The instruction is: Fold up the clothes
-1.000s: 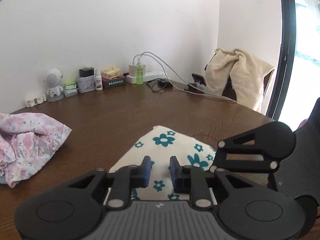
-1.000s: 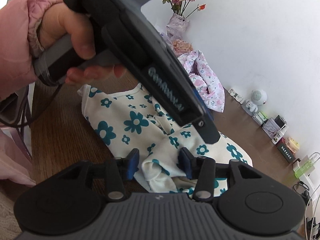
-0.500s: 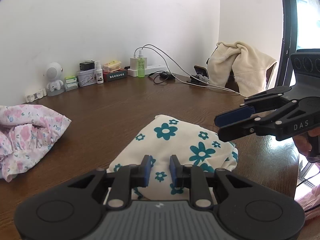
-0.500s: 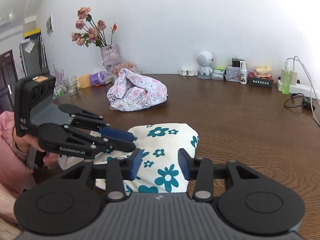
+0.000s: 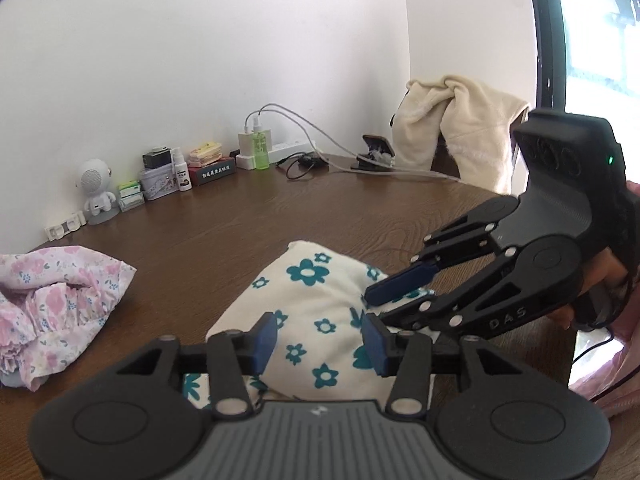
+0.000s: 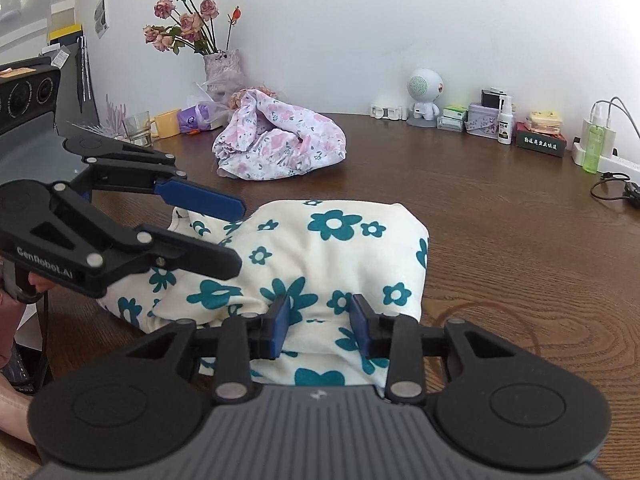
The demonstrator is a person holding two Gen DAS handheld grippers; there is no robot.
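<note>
The cream garment (image 6: 328,256) with teal flowers lies folded into a rounded bundle on the near part of the brown table (image 6: 520,232). The left gripper (image 5: 320,338) is positioned over the near edge of the bundle, fingers apart, with cloth visible between them. The right gripper (image 6: 319,326) is positioned over the bundle's near right portion, fingers likewise apart and gripping nothing. A pink floral garment (image 6: 280,140) lies crumpled farther back, well apart from the bundle.
</note>
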